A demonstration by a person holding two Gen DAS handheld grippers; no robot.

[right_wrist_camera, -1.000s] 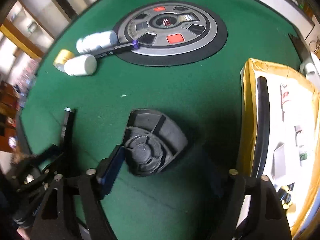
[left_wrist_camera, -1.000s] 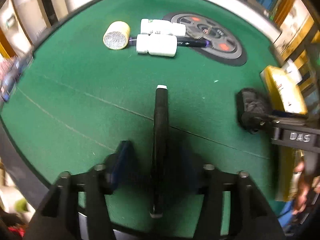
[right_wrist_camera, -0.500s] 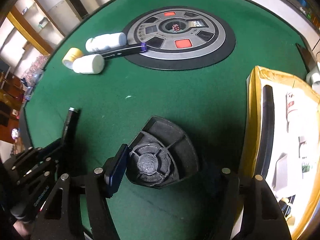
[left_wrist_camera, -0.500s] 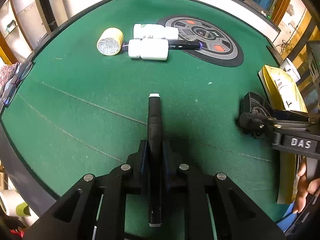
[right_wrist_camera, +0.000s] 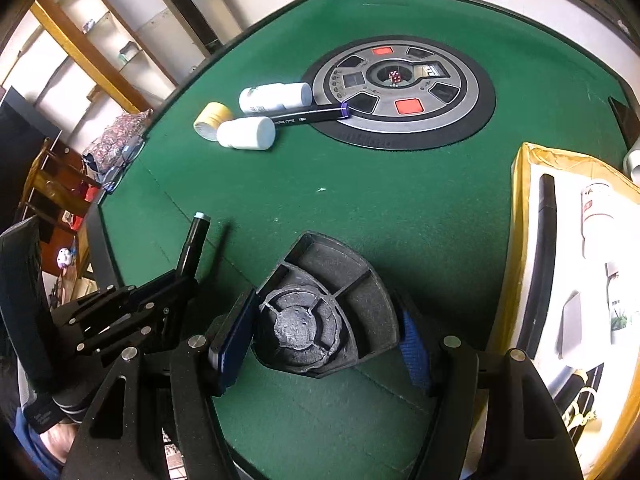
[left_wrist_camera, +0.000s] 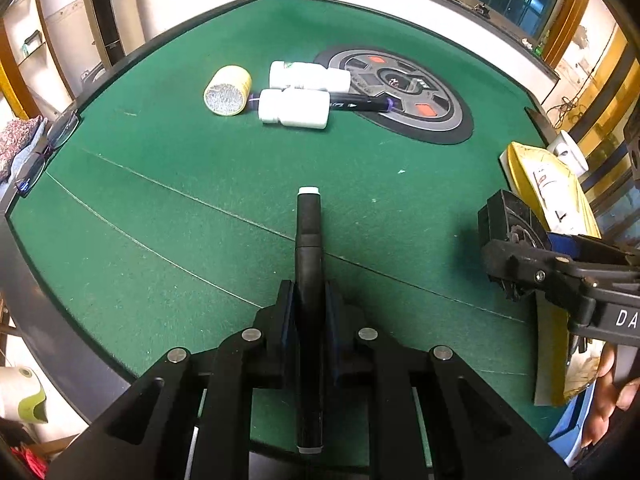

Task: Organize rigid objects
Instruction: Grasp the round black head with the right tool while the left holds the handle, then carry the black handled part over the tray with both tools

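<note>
My left gripper (left_wrist_camera: 310,312) is shut on a black marker (left_wrist_camera: 308,236) with a white tip, held above the green felt; it also shows in the right wrist view (right_wrist_camera: 192,246). My right gripper (right_wrist_camera: 324,332) is shut on a black fan-shaped divided holder (right_wrist_camera: 324,304), which rests low over the felt and also shows in the left wrist view (left_wrist_camera: 508,232). Further off lie two white bottles (left_wrist_camera: 294,109) (left_wrist_camera: 308,76), a yellow-rimmed jar (left_wrist_camera: 228,90) and a second black marker (left_wrist_camera: 360,102).
A round grey and black game dial (right_wrist_camera: 400,92) sits at the table's middle. A yellow-edged box (right_wrist_camera: 576,264) with a long black piece and a white bottle stands at the right. Glasses (left_wrist_camera: 44,152) lie at the left table rim.
My left gripper has closed on the black marker and lifted it. My right gripper's jaws have closed onto the black holder.
</note>
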